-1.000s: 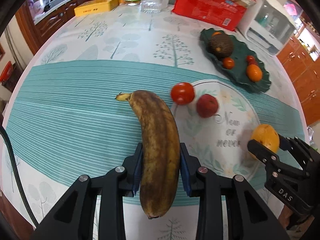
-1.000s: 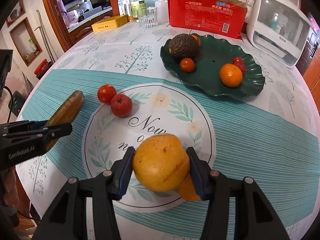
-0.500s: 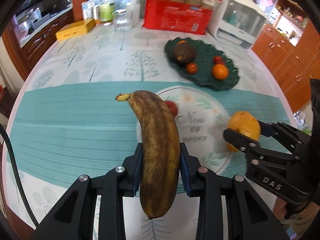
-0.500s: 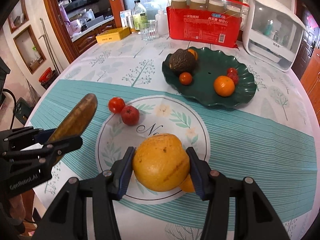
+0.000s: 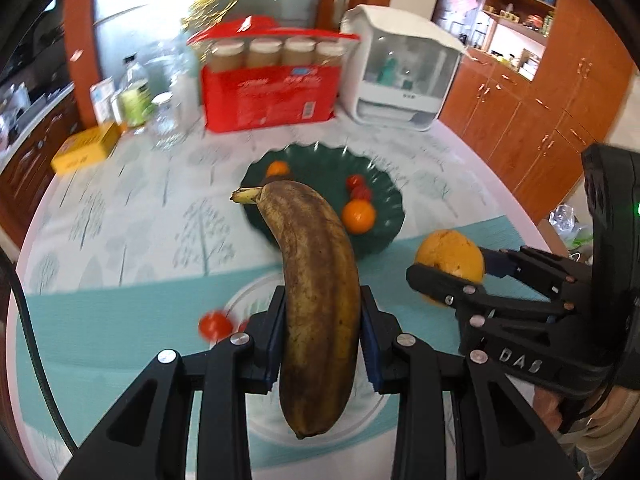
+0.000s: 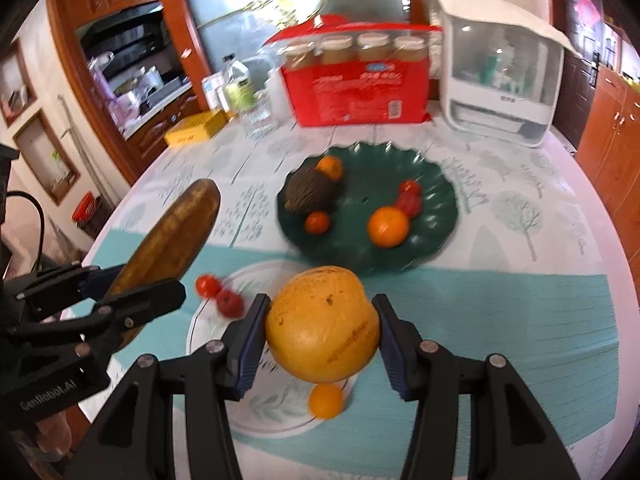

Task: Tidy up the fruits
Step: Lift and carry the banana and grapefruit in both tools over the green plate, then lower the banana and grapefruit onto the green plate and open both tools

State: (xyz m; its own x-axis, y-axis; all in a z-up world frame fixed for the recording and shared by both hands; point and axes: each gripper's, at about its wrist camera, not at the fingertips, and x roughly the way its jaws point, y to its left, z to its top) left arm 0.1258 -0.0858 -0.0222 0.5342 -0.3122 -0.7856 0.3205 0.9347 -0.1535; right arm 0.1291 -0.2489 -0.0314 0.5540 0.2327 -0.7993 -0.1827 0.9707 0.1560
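"DAS" on right tongs (image 5: 452, 276); "GenRobot.AI" on left tongs (image 6: 132, 288)

cabinets (image 5: 532, 92): reddish wood | door (image 6: 240, 12): frosted glass, bright glare

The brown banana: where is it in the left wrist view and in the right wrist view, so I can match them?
Left wrist: the banana stands at centre, clamped between the left gripper fingers, stem pointing up-left.
Right wrist: the banana is at the left edge, slanting up from the left gripper.
Shared landmark: the green plate, beyond the banana in both.
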